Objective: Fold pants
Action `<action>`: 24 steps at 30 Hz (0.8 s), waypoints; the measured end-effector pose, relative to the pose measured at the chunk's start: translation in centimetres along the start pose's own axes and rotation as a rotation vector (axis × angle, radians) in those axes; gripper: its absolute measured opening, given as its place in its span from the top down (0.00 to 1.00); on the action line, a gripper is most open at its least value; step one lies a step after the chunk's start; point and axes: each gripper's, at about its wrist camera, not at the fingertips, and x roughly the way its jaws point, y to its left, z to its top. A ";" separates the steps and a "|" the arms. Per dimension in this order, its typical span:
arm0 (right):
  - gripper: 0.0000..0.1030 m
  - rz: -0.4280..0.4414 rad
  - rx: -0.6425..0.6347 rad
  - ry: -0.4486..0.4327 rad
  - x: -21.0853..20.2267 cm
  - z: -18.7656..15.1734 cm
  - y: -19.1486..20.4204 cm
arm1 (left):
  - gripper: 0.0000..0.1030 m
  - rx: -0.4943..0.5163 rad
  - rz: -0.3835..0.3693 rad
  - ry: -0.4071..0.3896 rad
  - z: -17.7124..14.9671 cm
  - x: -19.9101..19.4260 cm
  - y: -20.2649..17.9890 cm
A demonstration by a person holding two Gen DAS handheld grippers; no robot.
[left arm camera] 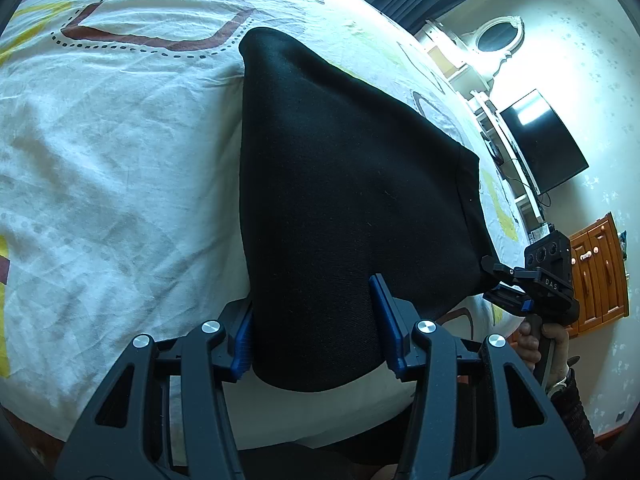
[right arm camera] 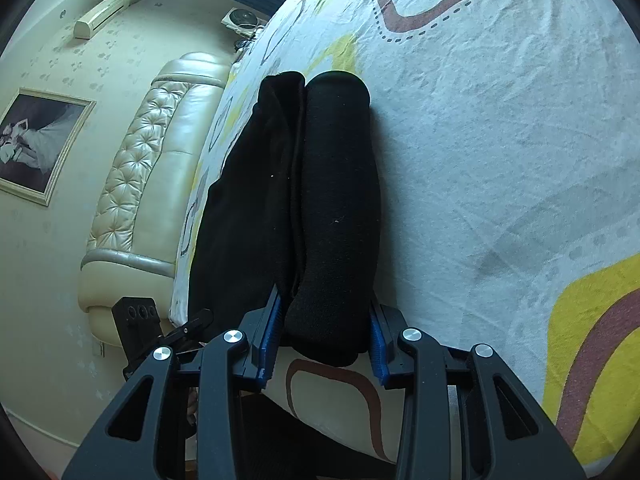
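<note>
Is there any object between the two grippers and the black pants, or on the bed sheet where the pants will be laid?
Nothing visible does. The black pants already sit between the fingers of the left gripper and of the right gripper. The bed sheet beside the pants shows only wrinkles and its printed pattern.

Pretty clearly a bedroom in someone's home. Most of both views is a big bed with a white patterned sheet. At the left of the right wrist view there's a cream tufted leather headboard, a framed black-and-white photo and a wall air conditioner at upper left. The left wrist view's right side shows a black flat-screen TV, an oval white-framed mirror and an orange wooden cabinet.
</note>
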 end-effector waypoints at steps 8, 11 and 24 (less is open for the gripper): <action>0.63 0.001 -0.001 0.006 -0.2 -0.1 -0.3 | 0.52 -0.002 0.001 0.003 -0.3 0.0 0.0; 0.63 0.001 -0.001 0.009 -0.3 -0.2 -0.3 | 0.52 -0.003 -0.003 0.005 -0.5 -0.2 0.0; 0.63 0.011 0.014 0.011 -0.3 -0.4 -0.5 | 0.51 -0.002 -0.016 0.007 -0.8 -0.2 0.3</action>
